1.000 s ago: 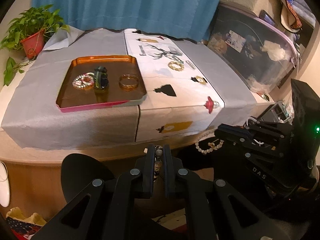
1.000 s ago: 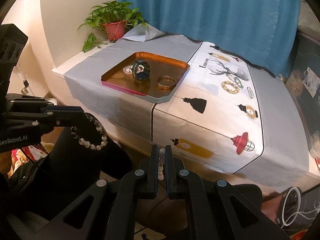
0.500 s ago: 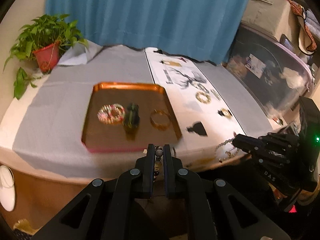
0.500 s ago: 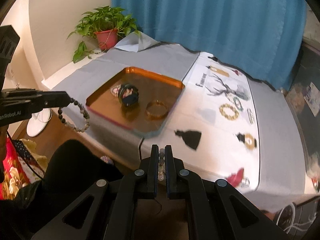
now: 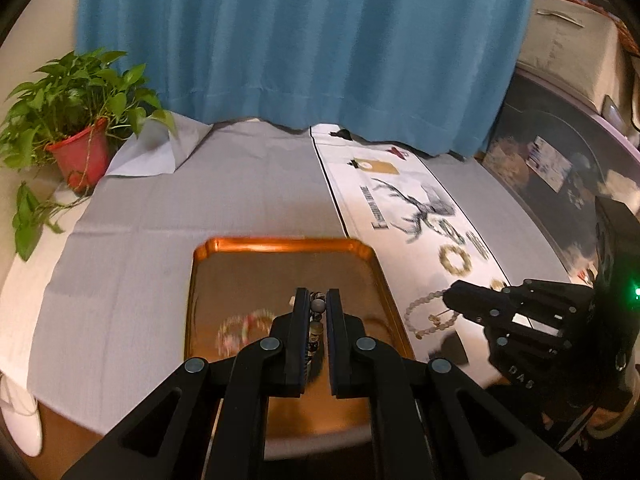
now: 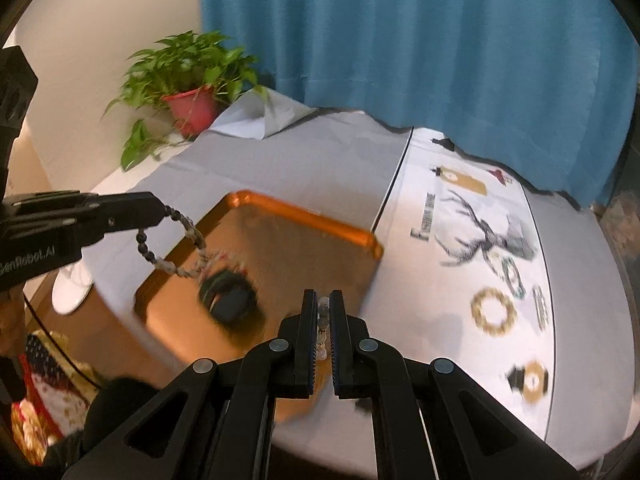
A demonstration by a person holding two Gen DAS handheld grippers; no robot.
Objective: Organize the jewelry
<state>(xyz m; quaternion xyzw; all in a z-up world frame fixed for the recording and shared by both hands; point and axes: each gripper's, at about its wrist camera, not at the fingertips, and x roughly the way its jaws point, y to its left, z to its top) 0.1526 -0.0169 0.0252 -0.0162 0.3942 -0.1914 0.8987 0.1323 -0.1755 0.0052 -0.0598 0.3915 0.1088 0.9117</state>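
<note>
**Two bracelets on their way to the tray**

Both grippers are pinching beaded bracelets. The left gripper [image 5: 318,312] has its jaws pressed together on a dark beaded bracelet [image 6: 172,246], which hangs in a loose loop from the tips above the near corner of the orange tray [image 5: 280,246]. The right gripper [image 6: 323,316] is clamped the same way on a pale bead bracelet [image 5: 426,314], dangling over the white runner [image 5: 400,200] just right of the tray. Each is held by a few beads only, presumably so the loop swings free and can be lowered flat

The tray sits on the grey cloth [image 5: 200,200] and already carries a colourful bracelet [image 5: 244,328] and what looks like a dark watch [image 6: 230,298], so I'd judge it to be the collecting place. More pieces wait on the runner: a gold bead ring [image 6: 493,311] and, beside it, a greenish bracelet [image 6: 512,278]

Much is hard to read. The tray's contents are smeared by blur, and the left gripper's own fingers hide the tray's middle. Whether anything else lies in the tray, I cannot tell
</note>
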